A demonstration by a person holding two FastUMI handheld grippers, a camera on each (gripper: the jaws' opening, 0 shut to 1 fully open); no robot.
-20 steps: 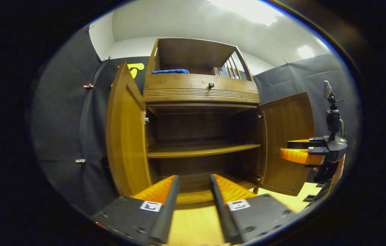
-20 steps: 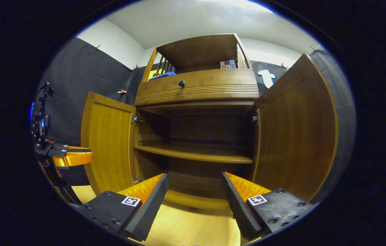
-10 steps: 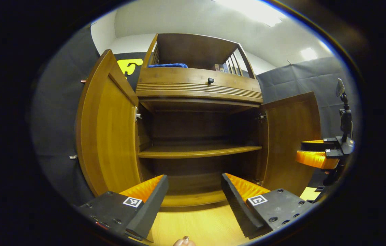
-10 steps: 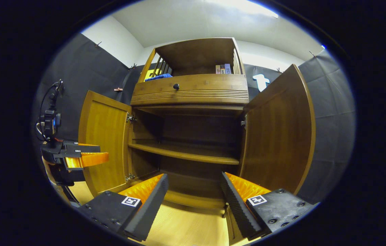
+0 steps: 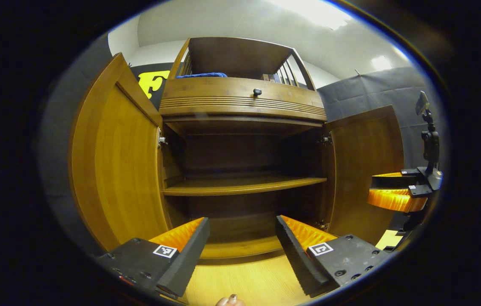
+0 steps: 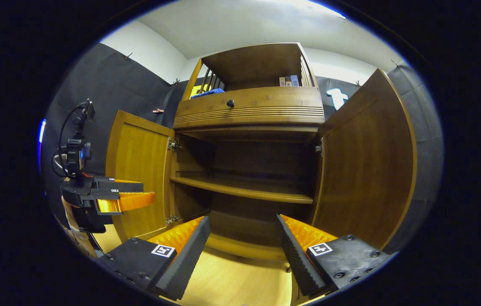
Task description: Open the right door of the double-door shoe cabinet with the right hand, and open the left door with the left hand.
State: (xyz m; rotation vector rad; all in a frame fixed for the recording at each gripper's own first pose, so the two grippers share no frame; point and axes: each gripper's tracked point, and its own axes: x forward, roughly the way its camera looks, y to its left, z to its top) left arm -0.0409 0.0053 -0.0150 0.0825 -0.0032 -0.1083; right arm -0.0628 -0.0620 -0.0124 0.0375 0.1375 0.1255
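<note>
**Both cabinet doors stand open**

In the right gripper view, the right tool (image 6: 243,238) has its fingers spread wide with nothing between them, aimed at the shoe cabinet (image 6: 249,108). The right door (image 6: 368,165) and left door (image 6: 140,170) are both swung outward, baring an inner shelf (image 6: 240,191). The left tool (image 6: 127,199) hangs in front of the left door, its grip unclear from here.
</note>
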